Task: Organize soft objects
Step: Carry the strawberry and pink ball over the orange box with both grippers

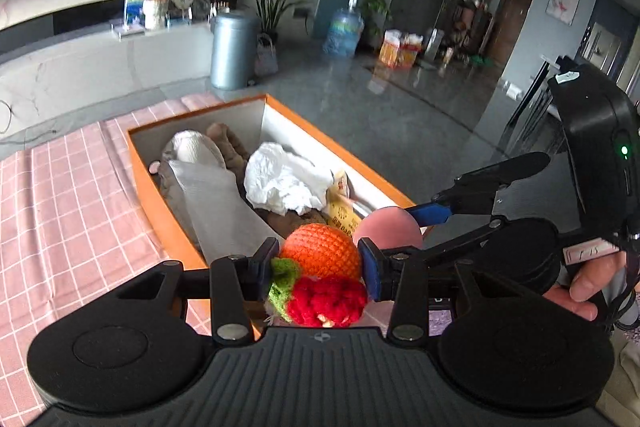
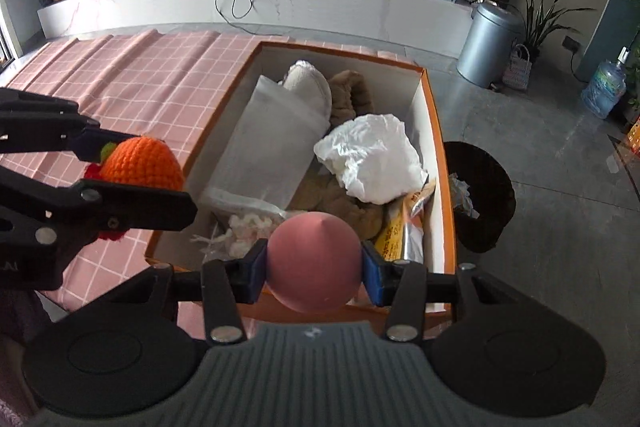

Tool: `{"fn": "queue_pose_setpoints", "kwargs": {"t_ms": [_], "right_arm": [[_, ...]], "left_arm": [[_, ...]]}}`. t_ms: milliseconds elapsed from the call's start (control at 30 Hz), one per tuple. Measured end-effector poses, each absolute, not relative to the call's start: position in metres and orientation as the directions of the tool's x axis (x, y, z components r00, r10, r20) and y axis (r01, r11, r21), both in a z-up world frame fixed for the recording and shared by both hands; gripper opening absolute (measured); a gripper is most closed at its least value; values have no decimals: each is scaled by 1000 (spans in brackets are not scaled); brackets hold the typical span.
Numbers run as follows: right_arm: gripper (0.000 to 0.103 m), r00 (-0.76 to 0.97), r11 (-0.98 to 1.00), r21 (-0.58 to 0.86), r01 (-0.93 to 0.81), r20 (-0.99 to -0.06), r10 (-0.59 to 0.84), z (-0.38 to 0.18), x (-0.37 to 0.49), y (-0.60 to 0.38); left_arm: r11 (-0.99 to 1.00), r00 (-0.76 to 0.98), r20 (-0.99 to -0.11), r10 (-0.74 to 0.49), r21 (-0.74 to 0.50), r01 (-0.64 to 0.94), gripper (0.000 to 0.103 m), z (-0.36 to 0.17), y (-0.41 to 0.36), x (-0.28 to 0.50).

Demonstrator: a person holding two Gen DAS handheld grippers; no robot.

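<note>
**Two soft toys held over the orange box**

The left hand-held gripper point(image 1: 320, 267) is clamped half-wide on a crocheted orange fruit with a red knitted berry attached point(image 1: 322, 251). The right hand-held gripper point(image 2: 314, 267) squeezes a smooth pink rubbery ball with a small tip point(image 2: 314, 259). Both hang at the near end of the orange-rimmed cardboard box point(image 2: 436, 131), which stands on the pink checked worktop point(image 2: 132, 83) and holds crumpled white tissue point(image 2: 372, 159) and brown plush point(image 2: 352, 91).

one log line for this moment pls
left gripper: shut on crochet fruit | right gripper: shut on pink ball | orange box: open, partly filled
</note>
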State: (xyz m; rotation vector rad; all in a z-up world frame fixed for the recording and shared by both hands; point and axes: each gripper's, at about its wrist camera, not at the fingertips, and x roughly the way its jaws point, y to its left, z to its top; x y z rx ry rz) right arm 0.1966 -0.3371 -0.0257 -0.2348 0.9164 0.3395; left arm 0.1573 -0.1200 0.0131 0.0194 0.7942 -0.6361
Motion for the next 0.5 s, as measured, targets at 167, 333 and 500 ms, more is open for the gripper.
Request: {"fn": "queue_pose_setpoints", "kwargs": {"t_ms": [167, 333, 500], "right_arm": [[49, 510, 908, -54, -415, -840, 184, -38, 216, -335], [49, 446, 898, -59, -436, -881, 159, -54, 232, -337], [51, 423, 901, -47, -431, -892, 156, -61, 237, -343]], "left_arm": [[819, 461, -758, -461, -163, 550, 48, 0, -140, 175], [816, 438, -784, -440, -146, 559, 48, -6, -149, 184], [817, 425, -805, -414, -122, 564, 48, -12, -155, 189]]}}
